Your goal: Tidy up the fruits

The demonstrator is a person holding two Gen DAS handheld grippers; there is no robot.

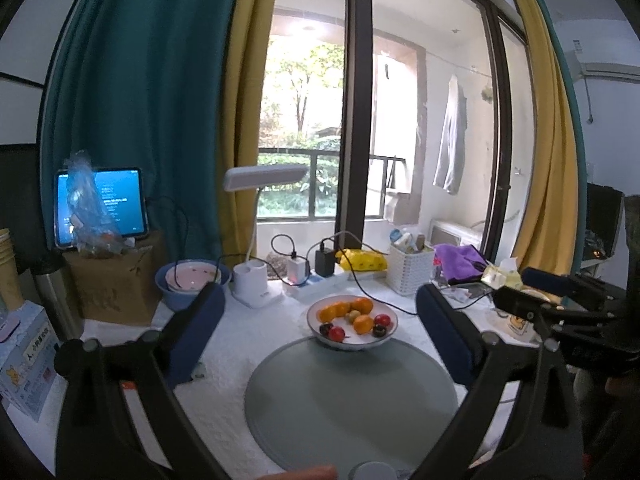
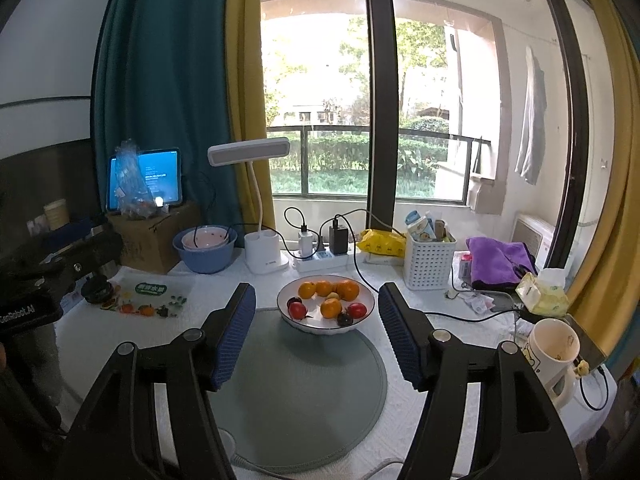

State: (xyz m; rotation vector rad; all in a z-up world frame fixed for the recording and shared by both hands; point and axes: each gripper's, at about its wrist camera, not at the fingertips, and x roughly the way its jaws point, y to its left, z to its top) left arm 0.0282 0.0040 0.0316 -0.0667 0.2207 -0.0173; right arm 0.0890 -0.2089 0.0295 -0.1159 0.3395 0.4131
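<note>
A white bowl (image 1: 352, 342) (image 2: 326, 327) sits at the far edge of a round grey mat (image 1: 352, 404) (image 2: 300, 396). It holds several oranges (image 1: 363, 325) (image 2: 331, 308), red tomatoes (image 1: 337, 333) (image 2: 297, 311) and dark plums (image 1: 379, 330) (image 2: 345, 319). My left gripper (image 1: 320, 304) is open and empty, above the mat, short of the bowl. My right gripper (image 2: 316, 300) is open and empty, its blue pads on either side of the bowl's near rim, held above the mat. The right gripper also shows at the right edge of the left wrist view (image 1: 560, 300).
Behind the bowl stand a desk lamp (image 2: 266, 258), a power strip with chargers and cables (image 2: 320, 258), a white basket (image 2: 428, 266) and a purple cloth (image 2: 498, 260). Stacked blue and pink bowls (image 2: 206, 250) sit back left. A mug (image 2: 554, 354) is at right. A fruit-printed bag (image 2: 150, 298) lies left.
</note>
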